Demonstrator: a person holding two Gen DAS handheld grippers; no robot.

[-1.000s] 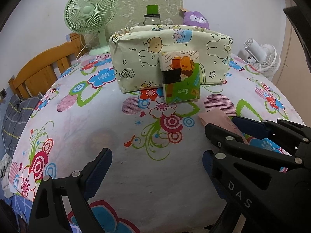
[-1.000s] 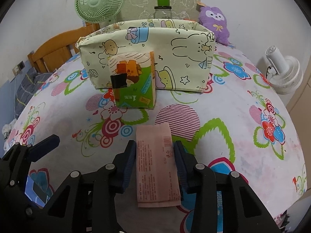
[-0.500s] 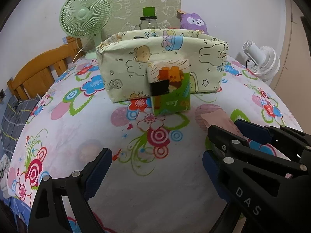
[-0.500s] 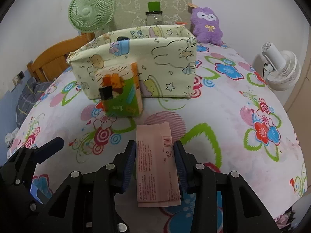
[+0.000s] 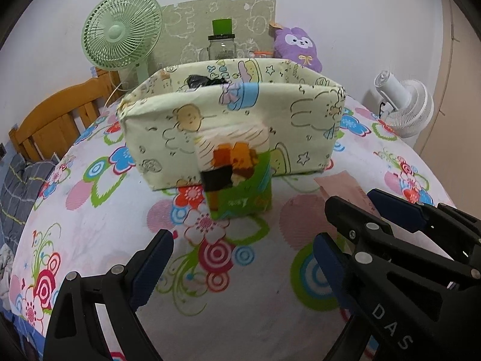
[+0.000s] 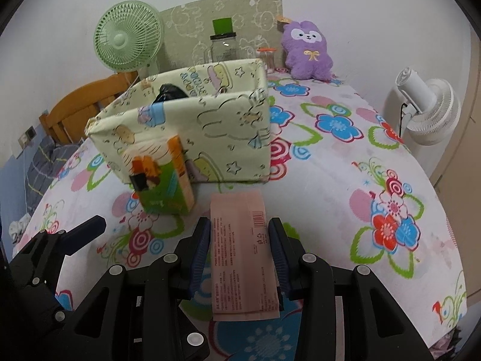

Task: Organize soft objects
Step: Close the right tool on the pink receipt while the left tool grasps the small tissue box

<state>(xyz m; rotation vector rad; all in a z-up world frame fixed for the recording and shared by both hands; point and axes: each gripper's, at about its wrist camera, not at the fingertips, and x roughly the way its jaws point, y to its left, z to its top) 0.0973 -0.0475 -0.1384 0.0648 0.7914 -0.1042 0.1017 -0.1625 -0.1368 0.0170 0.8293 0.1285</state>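
1. Right claw (image 6: 239, 257): pinching pink tissue pack (image 6: 242, 255) by its long sides, long axis pointing ahead.
2. Fabric storage box (image 6: 192, 132): standing ahead and slightly left on floral surface (image 6: 345, 198), opening facing up.
3. Left claw (image 5: 240, 267): spreading wide, gripping nothing, trailing alongside.

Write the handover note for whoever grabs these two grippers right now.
Right gripper: shut on the pink packet, pads on its long edges, carried above the floral tablecloth.
Left gripper: open, empty, hovering beside the right one.
Fabric storage box: stands ahead on the cloth, top open, something black already inside.
Green tissue pack: upright against the box's front wall, still outside.
Done: pink packet picked up.
Left: drop the packet into the box, then probably the green pack. The purple plush sits at the back by the wall; likely also to be sorted.
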